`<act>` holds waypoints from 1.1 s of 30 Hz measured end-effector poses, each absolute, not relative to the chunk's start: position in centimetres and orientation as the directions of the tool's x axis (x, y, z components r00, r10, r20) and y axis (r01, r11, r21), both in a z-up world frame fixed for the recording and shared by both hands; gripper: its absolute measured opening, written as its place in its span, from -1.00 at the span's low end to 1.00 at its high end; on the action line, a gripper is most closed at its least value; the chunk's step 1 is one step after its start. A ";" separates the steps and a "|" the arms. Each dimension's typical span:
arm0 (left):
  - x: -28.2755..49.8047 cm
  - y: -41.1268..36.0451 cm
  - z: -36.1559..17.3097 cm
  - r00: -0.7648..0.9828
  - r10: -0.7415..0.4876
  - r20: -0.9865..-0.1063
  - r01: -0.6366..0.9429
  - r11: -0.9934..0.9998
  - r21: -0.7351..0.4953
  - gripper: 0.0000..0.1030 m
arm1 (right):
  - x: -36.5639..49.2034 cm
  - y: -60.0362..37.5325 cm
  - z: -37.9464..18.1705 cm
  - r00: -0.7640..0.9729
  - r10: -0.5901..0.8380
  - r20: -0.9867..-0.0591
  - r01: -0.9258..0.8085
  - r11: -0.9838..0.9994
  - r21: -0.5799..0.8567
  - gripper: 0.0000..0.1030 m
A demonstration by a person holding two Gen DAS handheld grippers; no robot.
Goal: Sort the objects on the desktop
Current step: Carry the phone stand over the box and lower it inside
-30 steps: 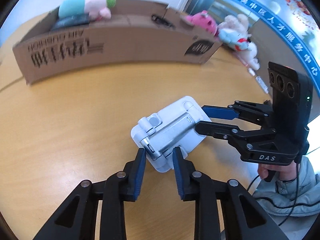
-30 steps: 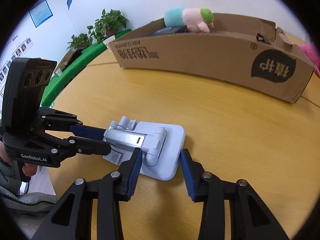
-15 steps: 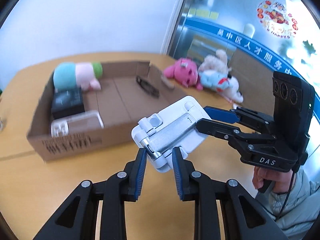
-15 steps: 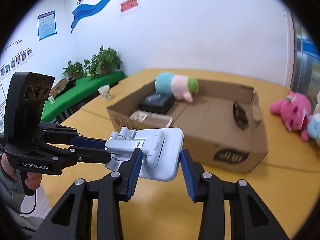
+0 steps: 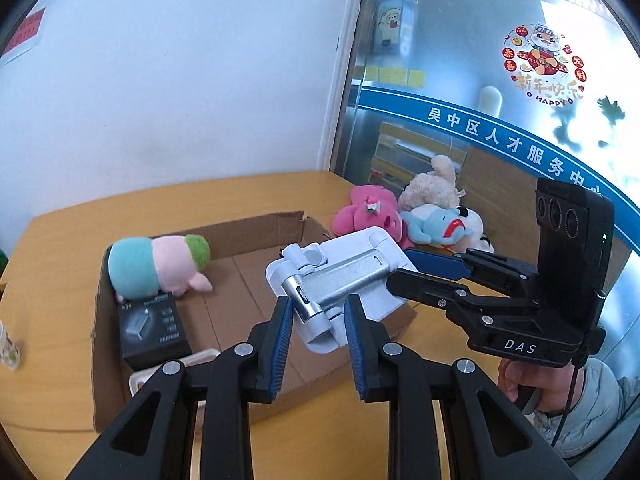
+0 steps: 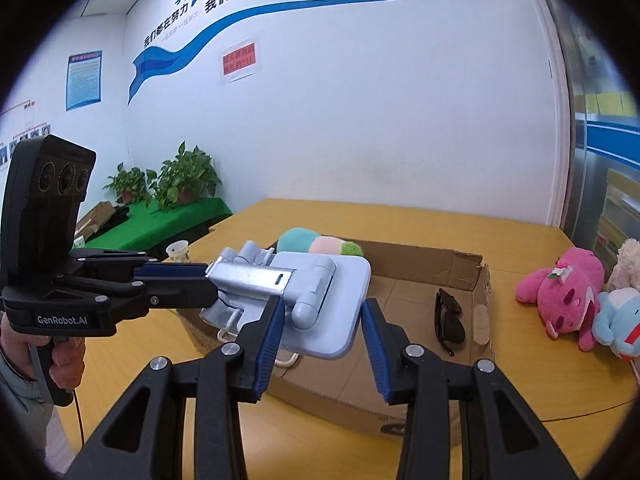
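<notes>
A white folding phone stand (image 5: 340,280) with a silver arm is held in the air above an open cardboard box (image 5: 256,232). My left gripper (image 5: 318,316) is shut on its hinge end. My right gripper (image 6: 322,320) is shut on its flat base (image 6: 332,312) from the other side. The right gripper also shows in the left wrist view (image 5: 424,272), and the left one in the right wrist view (image 6: 200,280). In the box lie a teal-pink-green plush (image 5: 156,264), a black box (image 5: 150,328), a clear case (image 5: 176,364) and black sunglasses (image 6: 450,316).
The box stands on a round wooden table (image 5: 56,248). Pink (image 6: 560,292), blue (image 6: 618,320) and cream (image 5: 432,188) plush toys lie beside the box on its right. A paper cup (image 6: 178,250) stands at the table's far left edge. Wall and glass partition stand behind.
Both grippers have lifted the phone stand further up from the table and carried it over the box. Both views have tilted up, showing more of the wall.
</notes>
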State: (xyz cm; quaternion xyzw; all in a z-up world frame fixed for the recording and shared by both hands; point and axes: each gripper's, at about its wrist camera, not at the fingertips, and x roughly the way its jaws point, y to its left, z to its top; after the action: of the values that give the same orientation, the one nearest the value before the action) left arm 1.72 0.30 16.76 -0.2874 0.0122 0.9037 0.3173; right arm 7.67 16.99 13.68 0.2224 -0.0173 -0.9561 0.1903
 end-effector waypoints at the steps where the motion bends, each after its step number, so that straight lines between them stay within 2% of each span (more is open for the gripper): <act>1: 1.0 0.4 16.7 -0.632 0.566 -0.530 -0.580 -0.798 -0.161 -0.54 | 7.1 17.2 13.5 -0.828 -0.374 -0.419 0.353 -0.927 0.129 -0.23; 8: -4.7 0.6 14.9 -0.619 0.563 -0.548 -0.560 -0.805 -0.194 -0.54 | 1.6 17.9 13.0 -0.822 -0.377 -0.427 0.338 -0.926 0.167 -0.22; 16: -11.7 -0.4 11.7 -0.588 0.530 -0.611 -0.499 -0.832 -0.240 -0.54 | -6.1 17.4 10.3 -0.754 -0.412 -0.512 0.351 -0.911 0.217 -0.21; 27: -19.3 -1.4 4.7 -0.442 0.462 -0.769 -0.382 -0.872 -0.305 -0.54 | -15.7 15.5 2.4 -0.490 -0.443 -0.751 0.325 -0.892 0.314 -0.17; 33: -21.4 -1.0 1.2 -0.298 0.450 -0.842 -0.317 -0.879 -0.357 -0.55 | -17.9 14.8 -2.2 -0.335 -0.421 -0.843 0.248 -0.903 0.352 -0.18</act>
State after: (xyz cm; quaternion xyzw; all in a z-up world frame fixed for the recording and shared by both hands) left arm -21.38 -1.04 1.16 -0.5422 -0.0614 0.8034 0.2385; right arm -17.89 14.83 -2.25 0.5387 -0.0799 -0.8131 0.2056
